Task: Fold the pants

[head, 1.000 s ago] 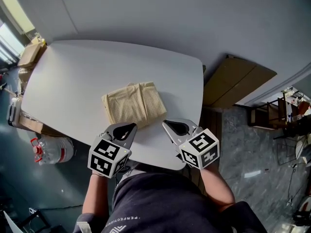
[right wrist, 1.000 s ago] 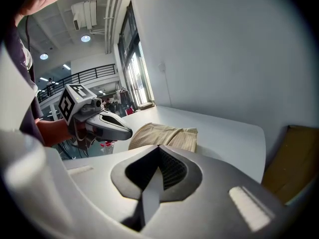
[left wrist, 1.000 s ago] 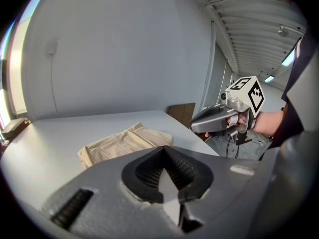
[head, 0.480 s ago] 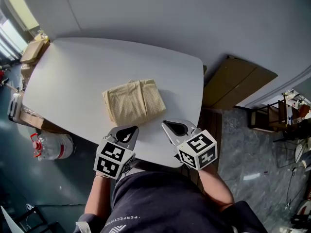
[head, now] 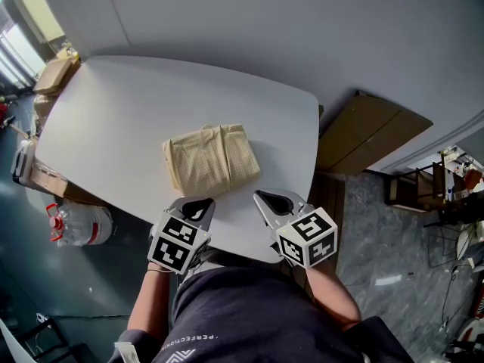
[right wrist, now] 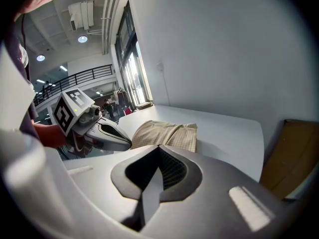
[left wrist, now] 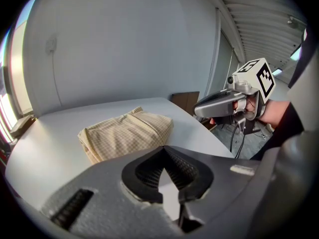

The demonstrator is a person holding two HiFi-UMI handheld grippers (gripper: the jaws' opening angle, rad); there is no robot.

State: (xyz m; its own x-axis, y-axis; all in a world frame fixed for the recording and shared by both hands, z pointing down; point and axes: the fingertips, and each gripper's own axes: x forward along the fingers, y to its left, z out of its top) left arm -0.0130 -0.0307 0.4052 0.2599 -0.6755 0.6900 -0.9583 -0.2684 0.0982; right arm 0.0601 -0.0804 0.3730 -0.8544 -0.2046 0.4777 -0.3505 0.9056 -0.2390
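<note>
Our left gripper (head: 198,205) is shut and empty, its tip over the near edge of the surface (head: 128,104), a little short of the pants (head: 211,158). Our right gripper (head: 266,200) is likewise closed on nothing, over the same edge, further toward the near right corner. Over the last second the left one has eased down a little while the right has kept still, and the pants have not shifted at all. They lie as a compact folded bundle mid-surface, somewhat toward the near edge, touched by neither gripper. We judge the folding finished and our hands now resting clear of it.
</note>
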